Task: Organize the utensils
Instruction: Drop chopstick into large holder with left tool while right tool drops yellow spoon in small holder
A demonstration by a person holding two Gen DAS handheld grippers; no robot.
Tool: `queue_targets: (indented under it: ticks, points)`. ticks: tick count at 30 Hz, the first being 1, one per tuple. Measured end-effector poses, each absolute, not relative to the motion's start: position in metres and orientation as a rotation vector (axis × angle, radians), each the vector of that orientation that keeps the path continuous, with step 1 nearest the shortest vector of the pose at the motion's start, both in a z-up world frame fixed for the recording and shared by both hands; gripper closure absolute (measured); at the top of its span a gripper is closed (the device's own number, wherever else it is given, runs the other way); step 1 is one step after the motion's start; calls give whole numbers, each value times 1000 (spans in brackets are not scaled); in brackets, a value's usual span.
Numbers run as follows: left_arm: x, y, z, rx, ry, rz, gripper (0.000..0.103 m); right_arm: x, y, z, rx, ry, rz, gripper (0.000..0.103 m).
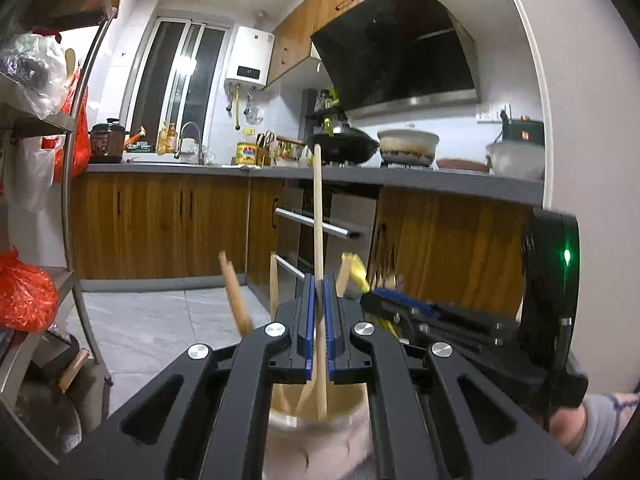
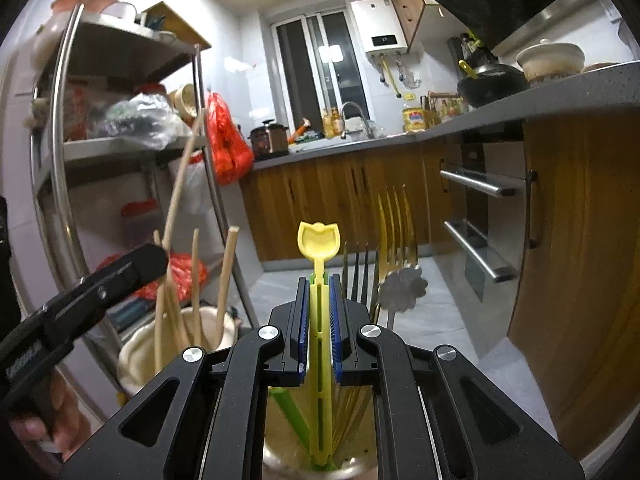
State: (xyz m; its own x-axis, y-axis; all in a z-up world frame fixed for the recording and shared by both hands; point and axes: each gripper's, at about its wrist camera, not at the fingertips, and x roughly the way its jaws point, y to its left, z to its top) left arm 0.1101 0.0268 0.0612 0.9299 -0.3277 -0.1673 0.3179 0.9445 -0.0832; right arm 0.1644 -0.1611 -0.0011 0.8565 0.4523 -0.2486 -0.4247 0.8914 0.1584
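In the left wrist view my left gripper (image 1: pixel 319 280) is shut on a long wooden chopstick (image 1: pixel 318 208) that stands upright. Its lower end reaches into a cream holder (image 1: pixel 280 420) with other wooden chopsticks (image 1: pixel 236 296). My right gripper (image 2: pixel 319 280) is shut on a yellow plastic spoon (image 2: pixel 319 240), held upright over a metal cup (image 2: pixel 360 460). The cup holds several forks (image 2: pixel 360 272), a flower-ended utensil (image 2: pixel 404 284) and a green utensil (image 2: pixel 284 404). The two holders stand side by side, cream holder (image 2: pixel 136 356) on the left. Each gripper shows in the other's view: right gripper (image 1: pixel 372 296), left gripper (image 2: pixel 160 252).
A metal shelf rack (image 2: pixel 60 160) with bags and jars stands at the left. Wooden cabinets under a grey counter (image 1: pixel 400 180) run along the back and right, with oven handles (image 2: pixel 476 184) sticking out. A wok (image 1: pixel 344 146) and pots sit on the counter. Tiled floor (image 1: pixel 160 320) lies below.
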Motion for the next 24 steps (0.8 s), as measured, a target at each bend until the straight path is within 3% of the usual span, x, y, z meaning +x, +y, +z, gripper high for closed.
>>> queue_targets:
  ticks: [24]
  points:
    - [99, 53, 43, -135, 284, -236, 98, 135, -192, -23, 131, 399, 388, 93]
